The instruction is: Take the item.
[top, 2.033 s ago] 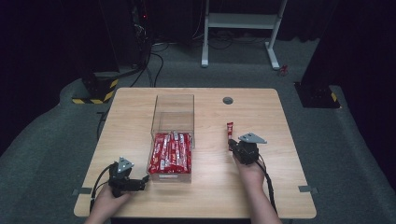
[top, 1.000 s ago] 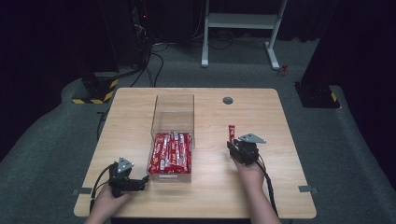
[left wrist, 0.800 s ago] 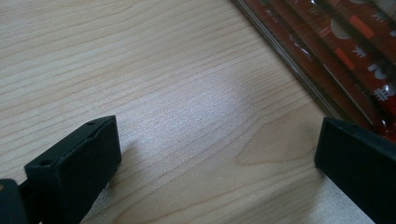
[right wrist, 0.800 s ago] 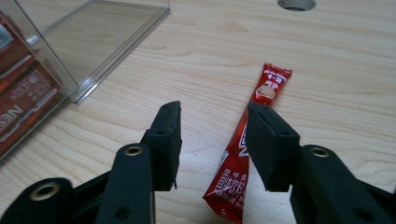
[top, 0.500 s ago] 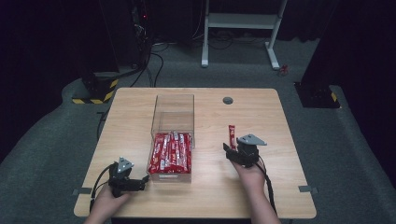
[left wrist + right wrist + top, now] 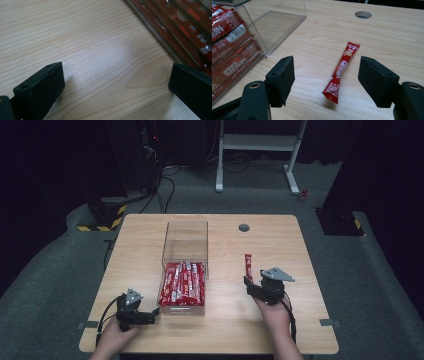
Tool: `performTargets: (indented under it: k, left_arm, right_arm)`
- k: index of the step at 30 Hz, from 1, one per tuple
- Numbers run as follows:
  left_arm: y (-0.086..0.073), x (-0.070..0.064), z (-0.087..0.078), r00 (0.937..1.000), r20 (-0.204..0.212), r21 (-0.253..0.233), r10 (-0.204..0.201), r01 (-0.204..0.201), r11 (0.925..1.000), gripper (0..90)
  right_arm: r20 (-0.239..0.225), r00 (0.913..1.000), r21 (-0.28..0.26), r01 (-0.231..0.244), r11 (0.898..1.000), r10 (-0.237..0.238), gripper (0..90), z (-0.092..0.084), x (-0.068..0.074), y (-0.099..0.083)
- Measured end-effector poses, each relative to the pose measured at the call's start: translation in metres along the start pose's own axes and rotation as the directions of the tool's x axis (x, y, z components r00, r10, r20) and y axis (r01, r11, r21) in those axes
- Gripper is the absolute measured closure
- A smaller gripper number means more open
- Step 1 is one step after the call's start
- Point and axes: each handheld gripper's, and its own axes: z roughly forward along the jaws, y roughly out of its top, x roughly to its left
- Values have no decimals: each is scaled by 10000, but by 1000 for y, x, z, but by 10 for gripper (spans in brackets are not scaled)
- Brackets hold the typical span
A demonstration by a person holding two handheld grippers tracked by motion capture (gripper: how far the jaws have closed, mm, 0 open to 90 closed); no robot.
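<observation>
Right gripper [image 6: 325, 75] jaws wide around loose red sachet [image 6: 342, 71], Nescafe lettering legible close-up, left gripper [image 6: 116, 82] gaping beside clear box [image 6: 184, 267]

In the left gripper view, the clear box [image 6: 160, 37] is cut off by the top and right edges, so we see just one corner of it. The red packets [image 6: 190, 22] inside it are blurry, and we cannot read their words. In the right gripper view, the left edge cuts off the box and its packets too. In the high view, the writing on the single packet [image 6: 248, 266] is too small for us to read. The person's arms are cut off at the bottom edge.
</observation>
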Motion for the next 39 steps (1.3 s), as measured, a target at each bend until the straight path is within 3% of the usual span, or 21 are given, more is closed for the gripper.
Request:
performTargets:
  k: [10,23,28,32,39]
  left_arm:
    - [0,0,0,10000,-6,1,3,-3,10000,6]
    - [0,0,0,10000,-4,1,2,-2,10000,6]
    - [0,0,0,10000,-5,0,4,-4,10000,6]
    - [0,0,0,10000,-7,1,3,-3,10000,6]
    - [0,0,0,10000,-6,20,10,-10,10000,6]
  right_arm:
    - [110,9999,73,-67,10000,66,289,-25,-14,-16]
    - [846,9964,840,-116,9964,44,263,-51,-43,-58]
    - [1168,9931,1443,-289,9891,119,241,-55,-54,-73]
    - [1482,9888,2127,-144,9770,-177,230,-52,-58,-84]
    - [1344,9909,2296,-309,9728,-2,180,-47,-60,-84]
